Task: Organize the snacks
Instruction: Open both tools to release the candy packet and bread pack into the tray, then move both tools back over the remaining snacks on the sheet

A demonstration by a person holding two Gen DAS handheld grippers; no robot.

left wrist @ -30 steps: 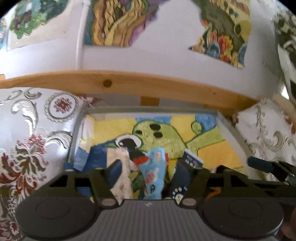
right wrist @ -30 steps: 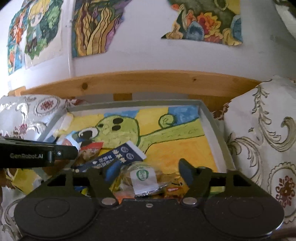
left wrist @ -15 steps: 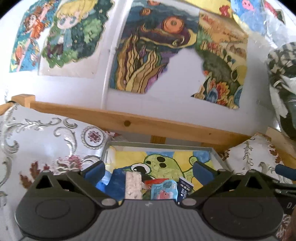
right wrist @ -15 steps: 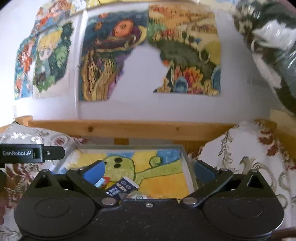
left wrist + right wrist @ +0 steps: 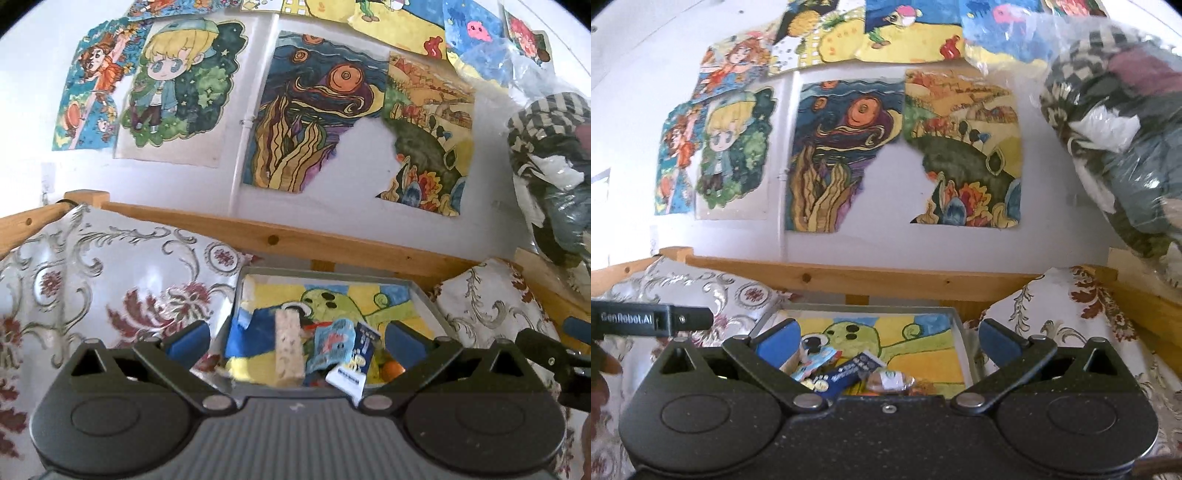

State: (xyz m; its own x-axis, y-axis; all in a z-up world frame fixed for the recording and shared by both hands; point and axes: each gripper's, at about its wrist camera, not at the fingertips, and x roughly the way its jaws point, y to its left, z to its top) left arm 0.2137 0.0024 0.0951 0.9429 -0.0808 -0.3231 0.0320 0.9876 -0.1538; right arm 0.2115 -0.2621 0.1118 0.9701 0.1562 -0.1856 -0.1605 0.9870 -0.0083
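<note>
The left gripper (image 5: 297, 338) is a matte black plastic body with a ribbed grey centre panel, two round raised discs and silver pivot screws on angled link arms ending in blue-padded fingers (image 5: 190, 334). The right gripper (image 5: 888, 338) has a speckled black housing, the same discs, silver screws and blue pads (image 5: 777, 338). A black bar (image 5: 652, 318) carries grey "GenRobot.AI" lettering.

Both hand-held grippers now sit higher and farther back from the grey tray (image 5: 424, 295) than a second ago, so the wall drawings (image 5: 846, 155) fill most of each view. The left hand-held gripper (image 5: 297, 338) and right hand-held gripper (image 5: 886, 338), narrowed over the snack packets (image 5: 334, 349) a second ago, now stand spread wide, holding nothing.
</note>
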